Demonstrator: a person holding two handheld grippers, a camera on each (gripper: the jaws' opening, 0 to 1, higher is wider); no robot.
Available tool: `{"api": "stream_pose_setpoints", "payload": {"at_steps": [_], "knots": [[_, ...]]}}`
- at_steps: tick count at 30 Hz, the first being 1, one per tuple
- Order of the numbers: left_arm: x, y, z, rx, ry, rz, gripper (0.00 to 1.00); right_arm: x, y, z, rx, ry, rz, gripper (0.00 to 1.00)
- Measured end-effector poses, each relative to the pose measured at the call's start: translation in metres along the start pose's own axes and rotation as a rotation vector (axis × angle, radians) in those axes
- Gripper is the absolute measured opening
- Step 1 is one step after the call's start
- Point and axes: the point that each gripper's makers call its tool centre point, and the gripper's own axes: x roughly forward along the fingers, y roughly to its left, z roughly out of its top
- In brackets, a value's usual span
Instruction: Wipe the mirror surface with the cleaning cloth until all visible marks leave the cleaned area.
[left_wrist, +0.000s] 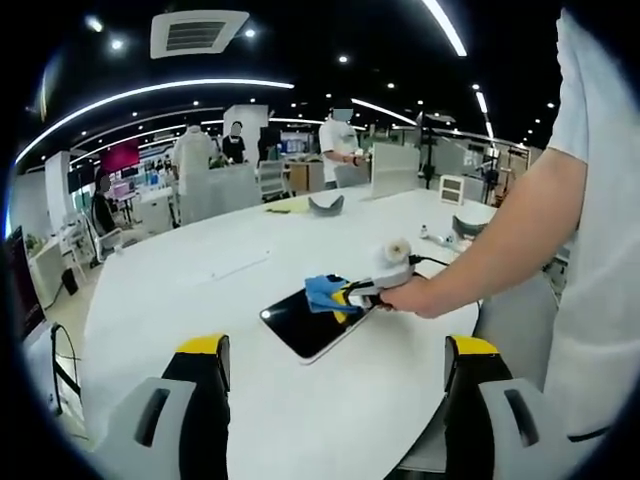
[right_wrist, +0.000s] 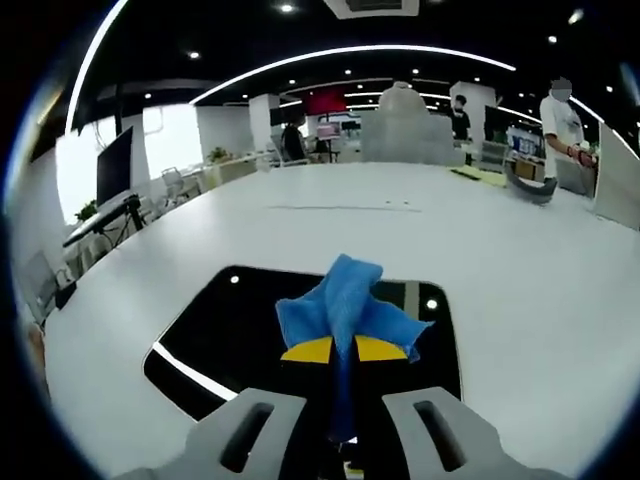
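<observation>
Cloth (right_wrist: 345, 305) looks soft and floppy, pinched tight in the right gripper (right_wrist: 343, 350) over the mirror (right_wrist: 220, 335); left gripper (left_wrist: 335, 360) gapes wide.

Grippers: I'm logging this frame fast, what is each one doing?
Left gripper: open, holding nothing, above the white table.
Right gripper: shut on the blue cloth, over the mirror.

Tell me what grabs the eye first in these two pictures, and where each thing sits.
The bright blue cleaning cloth stands out, pinched in the right gripper and pressed onto the dark mirror lying flat on the white table. In the left gripper view, a person's hand holds that gripper over the mirror near the table's edge, while the left gripper hangs open and empty in front.
</observation>
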Motion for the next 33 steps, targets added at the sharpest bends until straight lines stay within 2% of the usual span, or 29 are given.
{"api": "stream_pose_setpoints", "payload": {"at_steps": [5,18,24,33], "knots": [[0.001,0.001,0.001,0.004,-0.002,-0.003,0.89,0.001,0.006,0.000,-0.021,0.004,0.027,0.01],[-0.005,0.003,-0.003,-0.008,-0.004,0.017,0.89,0.010,0.043,0.002,-0.046,0.006,0.129,0.01],[-0.008,0.003,-0.003,-0.008,-0.004,0.022,0.89,0.012,0.054,0.002,-0.090,0.014,0.154,0.01],[-0.009,0.005,-0.006,-0.012,0.000,0.024,0.89,0.014,0.071,0.003,-0.094,0.018,0.196,0.01]]}}
